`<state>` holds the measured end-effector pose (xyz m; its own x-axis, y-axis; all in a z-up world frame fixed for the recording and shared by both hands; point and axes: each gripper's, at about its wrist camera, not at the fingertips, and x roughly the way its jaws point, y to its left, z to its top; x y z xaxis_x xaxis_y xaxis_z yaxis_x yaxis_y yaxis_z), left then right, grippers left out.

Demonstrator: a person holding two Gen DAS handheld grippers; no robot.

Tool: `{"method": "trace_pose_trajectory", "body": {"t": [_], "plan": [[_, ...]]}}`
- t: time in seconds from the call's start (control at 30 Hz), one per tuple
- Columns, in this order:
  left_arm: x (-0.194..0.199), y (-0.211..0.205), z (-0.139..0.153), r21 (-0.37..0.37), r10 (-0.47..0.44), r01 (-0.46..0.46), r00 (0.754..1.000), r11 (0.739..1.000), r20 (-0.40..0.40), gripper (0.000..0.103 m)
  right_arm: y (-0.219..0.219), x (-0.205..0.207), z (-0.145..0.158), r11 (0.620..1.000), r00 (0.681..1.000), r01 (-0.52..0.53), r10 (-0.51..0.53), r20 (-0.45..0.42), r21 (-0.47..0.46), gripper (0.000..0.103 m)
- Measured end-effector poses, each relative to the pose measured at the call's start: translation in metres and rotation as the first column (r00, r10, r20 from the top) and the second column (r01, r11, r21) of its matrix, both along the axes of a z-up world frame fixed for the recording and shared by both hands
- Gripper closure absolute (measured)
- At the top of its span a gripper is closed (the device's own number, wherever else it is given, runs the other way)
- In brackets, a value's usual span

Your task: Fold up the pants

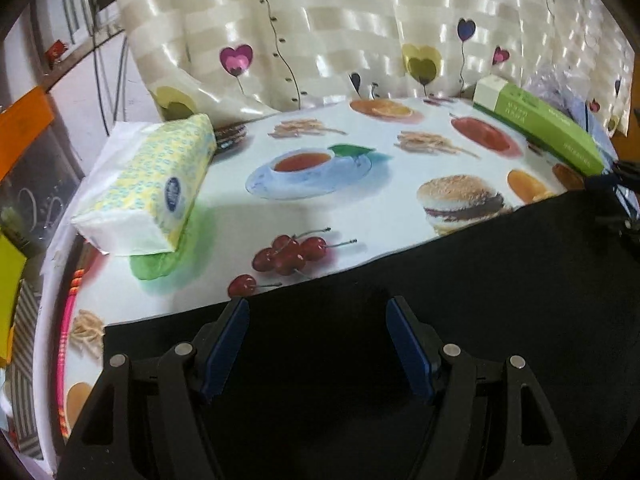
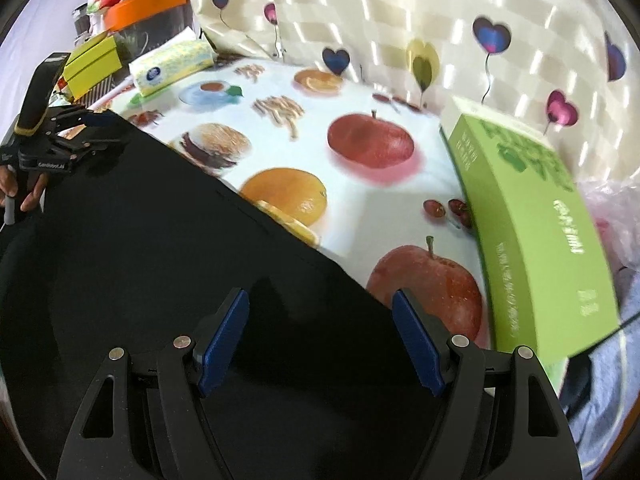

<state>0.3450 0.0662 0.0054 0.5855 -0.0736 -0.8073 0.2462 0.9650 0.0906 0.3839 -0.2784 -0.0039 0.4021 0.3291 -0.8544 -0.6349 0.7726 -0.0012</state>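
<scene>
Hovering over the black pants (image 1: 400, 300), both grippers (image 1: 318, 344) (image 2: 320, 340) are spread wide, holding nothing (soft, floppy fabric, so pinch the far edge).

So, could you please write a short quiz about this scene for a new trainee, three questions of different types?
1. True or false: both the left gripper and the right gripper are open above the black pants.
2. Multiple choice: what lies at the left of the table in the left wrist view? A) the tissue pack B) a glass bottle C) a metal spoon
3. Fill in: the long box near the right gripper is ____ in colour.

Key: 1 true; 2 A; 3 green.
</scene>
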Motion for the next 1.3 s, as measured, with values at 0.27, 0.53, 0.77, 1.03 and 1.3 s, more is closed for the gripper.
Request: {"method": "trace_pose_trajectory", "body": {"t": [0.27,0.53,0.77,1.03,1.3], "plan": [[0.004,0.010,-0.005,-0.040,-0.007,0.008,1.000,0.999,0.014,0.017,-0.004,0.004,-0.001,0.994,0.997,-0.064,0.068,-0.046,0.094,0.091],[-0.016,-0.036,-0.003,0.108,-0.131,0.124,0.990,0.986,0.059,0.099,0.009,-0.026,0.012,0.997,0.994,-0.075,0.075,0.083,-0.006,0.095],[-0.039,-0.032,0.018,0.105,-0.080,0.066,0.988,0.992,0.133,0.100,0.003,-0.078,0.064,0.995,0.973,-0.098,0.091,0.212,0.022,0.095],[-0.135,-0.012,0.078,-0.012,-0.026,0.031,0.955,0.999,0.296,0.100,-0.003,-0.194,0.114,0.985,0.934,-0.158,0.124,0.334,0.074,0.095],[-0.243,0.001,0.052,-0.145,0.008,0.027,0.972,0.989,0.236,0.100,-0.006,-0.290,0.062,0.989,0.970,-0.137,0.121,0.212,0.062,0.094]]}}
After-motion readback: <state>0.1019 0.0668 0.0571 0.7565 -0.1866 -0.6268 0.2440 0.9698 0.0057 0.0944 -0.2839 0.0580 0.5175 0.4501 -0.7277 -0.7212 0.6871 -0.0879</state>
